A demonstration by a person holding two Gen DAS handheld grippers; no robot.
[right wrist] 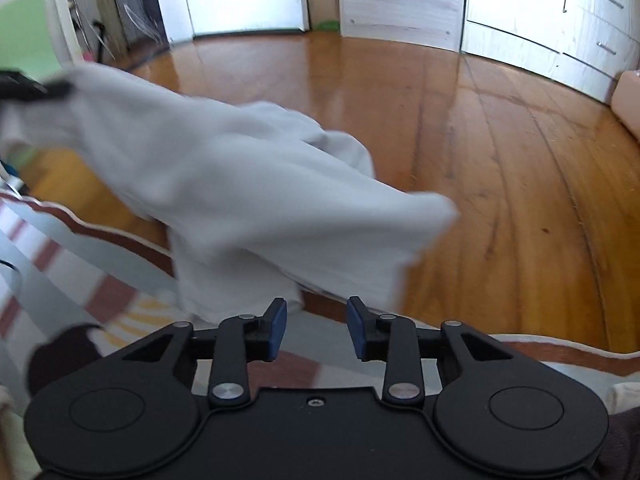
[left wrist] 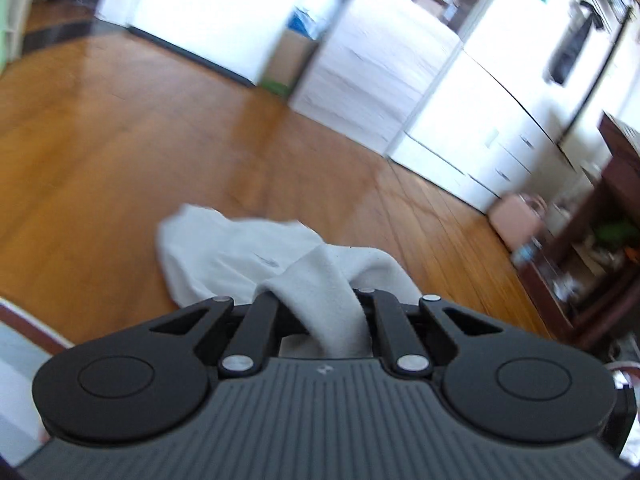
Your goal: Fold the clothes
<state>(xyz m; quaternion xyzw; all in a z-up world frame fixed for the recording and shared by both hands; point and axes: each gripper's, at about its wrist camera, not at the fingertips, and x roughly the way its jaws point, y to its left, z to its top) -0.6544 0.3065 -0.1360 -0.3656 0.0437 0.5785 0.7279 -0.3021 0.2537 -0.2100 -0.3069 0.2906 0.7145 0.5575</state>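
Warm wooden floorboards (right wrist: 480, 152) run back to white cupboards (right wrist: 560, 20) along the far wall, and below us lies a bed with a striped cover (right wrist: 60, 264) in grey, white and reddish brown. We see no worktop, so we judge the bed to be the folding surface.

Our left gripper (left wrist: 320, 304) has its fingers clamped together on the white garment (left wrist: 236, 256). The cloth bunches up between them and spills forward over the floor. In the right wrist view that same gripper shows as a dark shape at the far left edge, holding the garment (right wrist: 240, 200) up by one end so that it drapes slantwise down towards the edge of the bed. The cloth is blurred, so we cannot tell which part of it is pinched.

Our right gripper (right wrist: 317, 328) has its blue-padded fingers (right wrist: 278, 328) apart with nothing between them. The lower hem hangs just beyond their tips, not touching.

We judge the one-ended hold is meant to let the garment hang free and shake itself straight. The open right fingers seem set to catch the loose lower edge, so that both ends can be spread flat on the cover before any fold.
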